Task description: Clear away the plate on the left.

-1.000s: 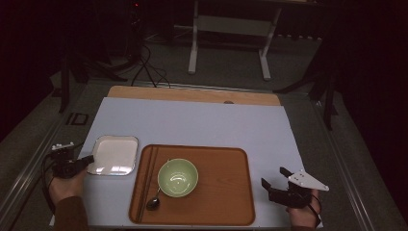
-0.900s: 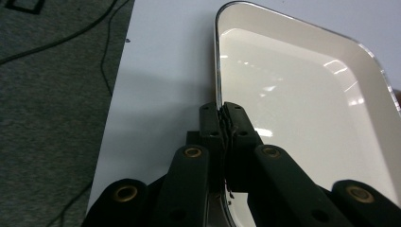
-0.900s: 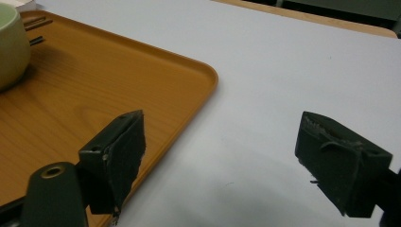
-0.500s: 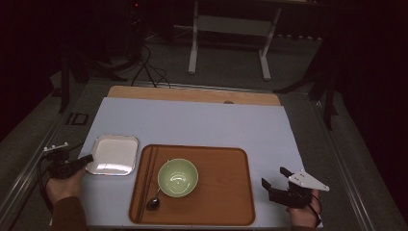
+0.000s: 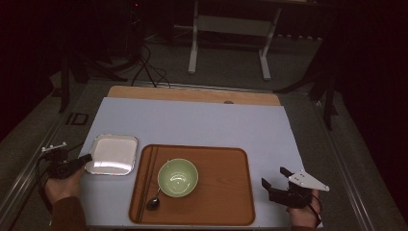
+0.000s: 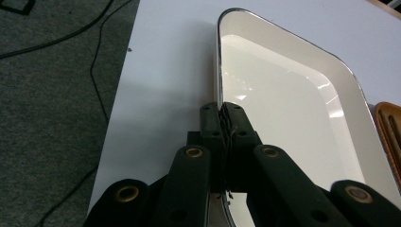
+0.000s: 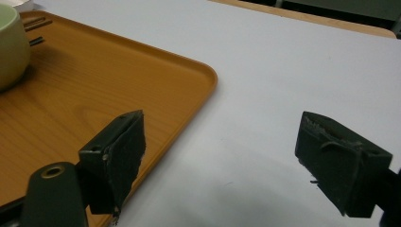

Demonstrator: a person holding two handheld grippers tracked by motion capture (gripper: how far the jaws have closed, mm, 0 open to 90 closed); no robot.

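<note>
Near edge, left: left gripper (image 5: 79,162) held in the person's left hand (image 5: 61,185), low at the table's left side. In the left gripper view its jaws are pressed together on the near rim of the white dish (image 6: 283,104), pinching that rim between the pads. Dish sits flat on the pale blue mat (image 5: 202,125), just left of the wooden tray (image 5: 226,192), close beside it; whether the two touch cannot be told.

Near edge, right: right gripper (image 5: 278,180) in the person's right hand (image 5: 303,216), resting off the tray's right side. Jaws spread wide, nothing between them; the right gripper view has bare mat under the gap and the tray's corner (image 7: 142,80) by one jaw.

Middle: tray lies lengthwise on the mat. Green bowl (image 5: 177,177) stands upright a little left of its centre. Spoon (image 5: 154,202) lies in front-left of the bowl, its handle running up to the rim. Pair of dark chopsticks (image 5: 146,180) lies along the tray's left edge.

Far: a strip of wooden board (image 5: 192,94) shows beyond the mat. Behind the table, dim floor with cables (image 5: 149,72) and a grey metal stand (image 5: 231,43).
</note>
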